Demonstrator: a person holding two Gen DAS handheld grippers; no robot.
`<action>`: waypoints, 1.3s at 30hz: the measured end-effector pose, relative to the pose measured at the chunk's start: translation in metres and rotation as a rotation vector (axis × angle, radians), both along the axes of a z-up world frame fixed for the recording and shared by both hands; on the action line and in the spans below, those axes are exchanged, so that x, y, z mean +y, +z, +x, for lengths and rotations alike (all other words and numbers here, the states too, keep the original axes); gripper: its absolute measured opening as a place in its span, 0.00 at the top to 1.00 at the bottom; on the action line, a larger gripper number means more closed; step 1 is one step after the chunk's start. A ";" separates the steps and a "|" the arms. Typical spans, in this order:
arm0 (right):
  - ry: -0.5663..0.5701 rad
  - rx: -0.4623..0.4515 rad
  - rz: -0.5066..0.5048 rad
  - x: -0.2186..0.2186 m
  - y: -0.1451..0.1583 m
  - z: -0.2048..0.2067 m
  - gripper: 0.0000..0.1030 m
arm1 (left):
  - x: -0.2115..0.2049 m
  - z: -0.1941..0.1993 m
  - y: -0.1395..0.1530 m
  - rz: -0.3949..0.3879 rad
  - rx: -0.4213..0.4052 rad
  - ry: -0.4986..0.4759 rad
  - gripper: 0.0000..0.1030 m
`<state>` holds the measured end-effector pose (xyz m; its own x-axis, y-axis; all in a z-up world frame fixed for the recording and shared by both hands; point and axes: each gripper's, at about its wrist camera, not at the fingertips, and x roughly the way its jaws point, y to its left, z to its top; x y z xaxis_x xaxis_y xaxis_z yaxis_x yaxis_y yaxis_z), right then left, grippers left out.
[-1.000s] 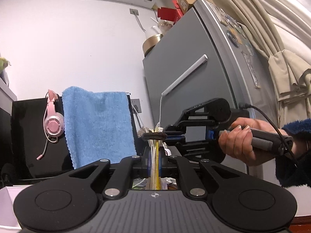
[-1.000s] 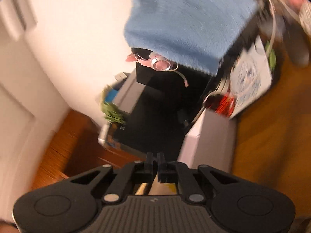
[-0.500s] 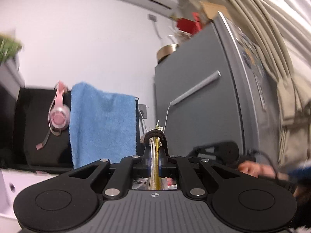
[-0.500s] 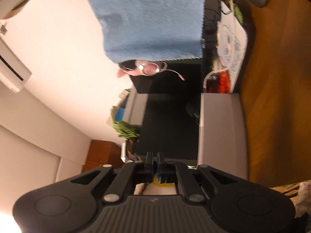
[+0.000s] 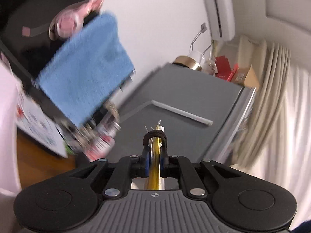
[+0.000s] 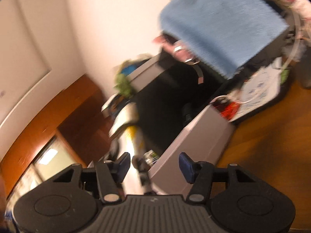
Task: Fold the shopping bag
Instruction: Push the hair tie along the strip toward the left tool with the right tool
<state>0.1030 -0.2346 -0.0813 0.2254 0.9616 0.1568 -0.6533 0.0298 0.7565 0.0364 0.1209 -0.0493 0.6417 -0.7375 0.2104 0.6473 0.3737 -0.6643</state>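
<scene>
Bag (image 5: 155, 167) edge-on, lengthwise in clamped left claw (image 5: 155, 155); right claw (image 6: 153, 162) wide, empty.

I see a blue towel (image 5: 83, 71) draped over a black monitor, pink headphones (image 5: 67, 22) just above it. A grey fridge (image 5: 182, 104) carries boxes (image 5: 233, 71) on top, with an air conditioner (image 5: 221, 9) and beige curtains (image 5: 272, 101) nearby.

Both views are strongly motion-blurred and bent at the edges by the fisheye lens. The left wrist view is cool and bright, with daylight through the curtain (image 5: 279, 104). The right wrist view is warmer and dimmer; the blue towel (image 6: 219, 25) is smeared.
</scene>
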 end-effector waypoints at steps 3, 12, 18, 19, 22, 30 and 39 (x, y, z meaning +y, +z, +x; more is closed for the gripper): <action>0.036 -0.022 0.024 0.006 0.000 -0.002 0.69 | 0.001 0.009 -0.005 -0.053 0.053 -0.027 0.89; 0.023 0.059 0.163 0.000 -0.008 0.001 0.88 | -0.007 0.013 -0.016 -0.110 0.115 -0.122 0.54; 0.039 0.097 0.208 0.001 -0.013 0.003 0.88 | -0.017 0.015 -0.028 -0.114 0.145 -0.139 0.83; 0.041 0.096 0.213 0.001 -0.013 0.003 0.88 | -0.017 0.016 -0.030 -0.116 0.151 -0.135 0.85; 0.026 0.088 0.194 -0.001 -0.011 0.001 0.87 | -0.018 0.013 -0.030 -0.090 0.156 -0.102 0.87; -0.307 -0.131 -0.090 -0.018 0.030 -0.023 0.80 | -0.032 -0.008 -0.012 0.220 0.110 0.140 0.87; -0.504 -0.633 -0.433 0.041 0.100 -0.083 0.81 | -0.075 -0.019 -0.008 0.563 0.029 0.262 0.87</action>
<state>0.0196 -0.1934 0.0188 0.6292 0.7761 0.0425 -0.7745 0.6214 0.1180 0.0175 0.0462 -0.0576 0.8163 -0.5470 -0.1856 0.4709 0.8162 -0.3347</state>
